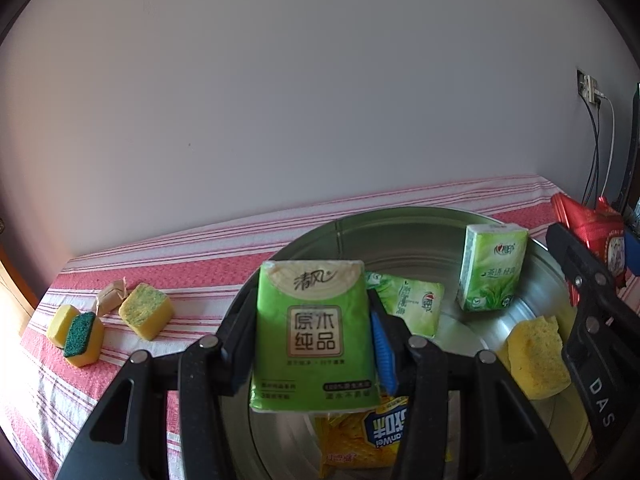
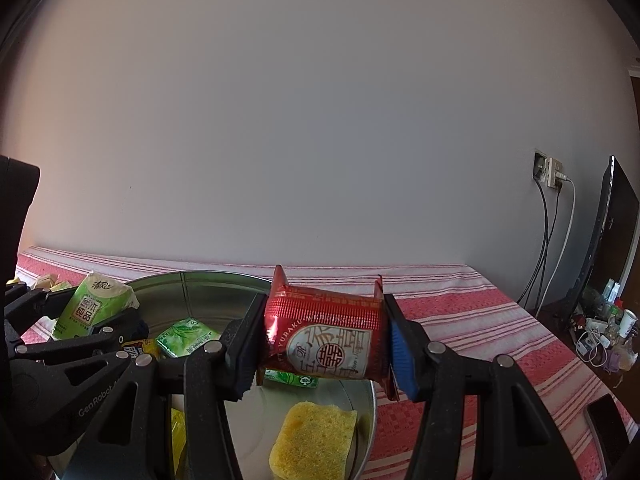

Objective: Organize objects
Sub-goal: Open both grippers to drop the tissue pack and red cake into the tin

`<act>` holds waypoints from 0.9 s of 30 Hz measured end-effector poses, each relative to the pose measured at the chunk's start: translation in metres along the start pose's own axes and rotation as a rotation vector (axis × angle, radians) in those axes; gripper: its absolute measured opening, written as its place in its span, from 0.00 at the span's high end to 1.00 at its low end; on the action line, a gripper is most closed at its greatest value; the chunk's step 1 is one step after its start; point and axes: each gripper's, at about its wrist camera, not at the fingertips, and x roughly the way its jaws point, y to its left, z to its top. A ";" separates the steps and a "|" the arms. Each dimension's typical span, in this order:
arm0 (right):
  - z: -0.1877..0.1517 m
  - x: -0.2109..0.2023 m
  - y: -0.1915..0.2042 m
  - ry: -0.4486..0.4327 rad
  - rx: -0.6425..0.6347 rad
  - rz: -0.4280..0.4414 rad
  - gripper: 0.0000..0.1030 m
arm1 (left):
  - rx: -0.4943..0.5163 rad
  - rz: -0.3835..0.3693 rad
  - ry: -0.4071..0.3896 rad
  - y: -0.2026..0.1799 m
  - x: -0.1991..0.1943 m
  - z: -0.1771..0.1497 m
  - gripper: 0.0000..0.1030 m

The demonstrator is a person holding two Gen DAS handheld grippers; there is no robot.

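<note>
the left gripper (image 1: pixel 314 344) is clamped on a green tissue pack (image 1: pixel 316 336), holding it upright over the round metal tin (image 1: pixel 400 220) on the striped cloth (image 1: pixel 192 272). the right gripper (image 2: pixel 322 340) pinches a red snack packet (image 2: pixel 326 332) above the tin's near rim. inside lie two more green packs, a yellow sponge (image 2: pixel 314 436) and a yellow wrapper; three sponges sit out on the cloth to the left
</note>
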 end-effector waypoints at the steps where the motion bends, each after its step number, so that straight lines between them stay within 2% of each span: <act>1: -0.001 -0.001 0.002 0.005 0.004 0.005 0.44 | 0.000 0.000 0.004 0.000 0.000 0.000 0.52; 5: -0.003 0.001 0.004 0.031 0.018 0.038 0.43 | 0.007 -0.002 0.028 0.000 0.003 0.000 0.51; 6: -0.004 0.000 0.005 0.035 0.016 0.037 0.42 | 0.009 -0.009 0.030 -0.001 0.003 0.000 0.48; 7: -0.004 -0.002 0.006 0.032 0.018 0.033 0.40 | 0.006 -0.011 0.029 -0.001 0.002 0.001 0.36; 9: -0.004 -0.007 0.004 0.012 0.041 0.027 0.26 | -0.007 -0.016 0.008 0.000 -0.004 0.001 0.18; 12: -0.002 -0.018 -0.004 -0.038 0.093 0.013 0.15 | -0.019 0.019 -0.047 0.005 -0.015 0.003 0.02; 15: 0.001 -0.022 -0.014 -0.072 0.153 0.009 0.07 | -0.042 0.022 -0.094 0.012 -0.026 0.005 0.01; 19: 0.004 -0.025 -0.024 -0.092 0.214 0.018 0.07 | -0.053 0.027 -0.130 0.019 -0.034 0.005 0.01; 20: 0.007 -0.017 -0.035 -0.091 0.226 0.020 0.07 | -0.052 0.034 -0.131 0.020 -0.034 0.004 0.01; 27: 0.008 -0.017 -0.039 -0.121 0.262 0.017 0.07 | -0.078 0.050 -0.118 0.031 -0.030 -0.002 0.01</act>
